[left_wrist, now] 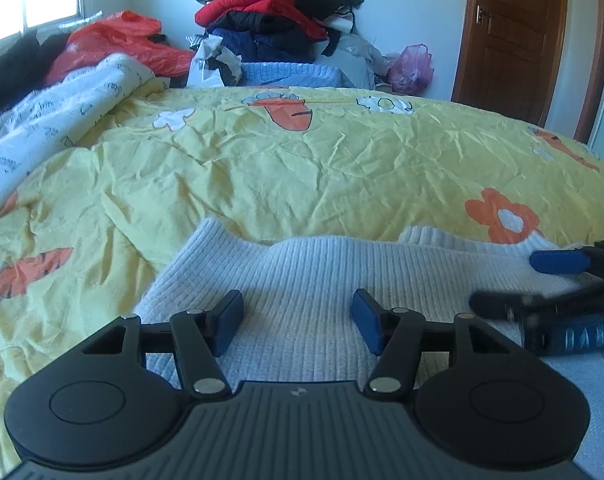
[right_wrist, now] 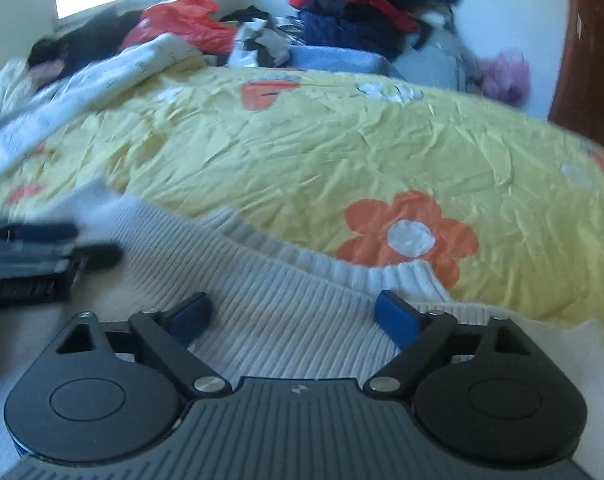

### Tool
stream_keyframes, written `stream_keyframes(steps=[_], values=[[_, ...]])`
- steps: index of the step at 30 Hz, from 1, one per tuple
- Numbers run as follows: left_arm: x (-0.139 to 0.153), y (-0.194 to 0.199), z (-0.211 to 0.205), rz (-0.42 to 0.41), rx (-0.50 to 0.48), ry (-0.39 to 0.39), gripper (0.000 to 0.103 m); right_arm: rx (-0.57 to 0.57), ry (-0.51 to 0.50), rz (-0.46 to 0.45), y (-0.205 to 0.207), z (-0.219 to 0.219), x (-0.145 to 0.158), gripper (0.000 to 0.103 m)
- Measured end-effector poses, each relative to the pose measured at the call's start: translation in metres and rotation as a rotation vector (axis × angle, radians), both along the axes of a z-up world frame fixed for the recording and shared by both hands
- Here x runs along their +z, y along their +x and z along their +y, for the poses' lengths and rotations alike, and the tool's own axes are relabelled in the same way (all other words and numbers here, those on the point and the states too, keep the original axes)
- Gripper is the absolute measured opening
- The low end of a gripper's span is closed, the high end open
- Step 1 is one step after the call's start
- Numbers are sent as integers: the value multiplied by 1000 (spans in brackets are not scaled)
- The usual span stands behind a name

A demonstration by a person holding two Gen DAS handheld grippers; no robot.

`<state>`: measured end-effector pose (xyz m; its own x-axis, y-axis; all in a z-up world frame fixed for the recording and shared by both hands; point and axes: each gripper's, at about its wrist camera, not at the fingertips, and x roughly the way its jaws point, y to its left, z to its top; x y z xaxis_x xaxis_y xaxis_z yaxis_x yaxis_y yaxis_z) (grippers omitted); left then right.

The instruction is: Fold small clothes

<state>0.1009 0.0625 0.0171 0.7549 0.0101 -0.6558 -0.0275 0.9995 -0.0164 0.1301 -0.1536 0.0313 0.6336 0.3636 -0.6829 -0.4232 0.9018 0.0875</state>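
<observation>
White ribbed knit: a small sweater [left_wrist: 302, 276] lies flat on the yellow flowered bedspread [left_wrist: 302, 168], at its near edge, under both tools. Left gripper [left_wrist: 297, 322] hangs over the knit, jaws spread, nothing between the pads. Right gripper [right_wrist: 291, 316] likewise stands spread wide over the cloth, pinching nothing. The left wrist view alone shows a brown door [left_wrist: 514, 36] at far right. The right wrist view alone shows the ribbed hem band [right_wrist: 342, 268] clearly, running along the far right edge. The sweater's long axis runs left to right across both views. A heap of clothes [left_wrist: 277, 16] sits behind the bed.
</observation>
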Motion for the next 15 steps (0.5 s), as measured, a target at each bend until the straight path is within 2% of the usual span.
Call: stream_keyframes(steps=[3, 5, 9, 10, 12, 15], values=[[2, 1, 0, 0, -1, -1, 61, -14, -46, -15, 3, 11, 1, 91], [8, -11, 6, -31, 8, -34, 61, -18, -18, -15, -1, 6, 1, 90], [31, -71, 21, -136, 110, -82, 66, -46, 47, -29, -11, -8, 4, 85], [35, -94, 27, -151, 115, -120, 67, -68, 49, -45, -17, -10, 7, 82], [37, -129, 39, -152, 142, -208, 69, -73, 90, -82, -39, -14, 19, 84], [22, -178, 57, -122, 239, -348, 72, 40, 156, -94, -68, -10, 32, 84]])
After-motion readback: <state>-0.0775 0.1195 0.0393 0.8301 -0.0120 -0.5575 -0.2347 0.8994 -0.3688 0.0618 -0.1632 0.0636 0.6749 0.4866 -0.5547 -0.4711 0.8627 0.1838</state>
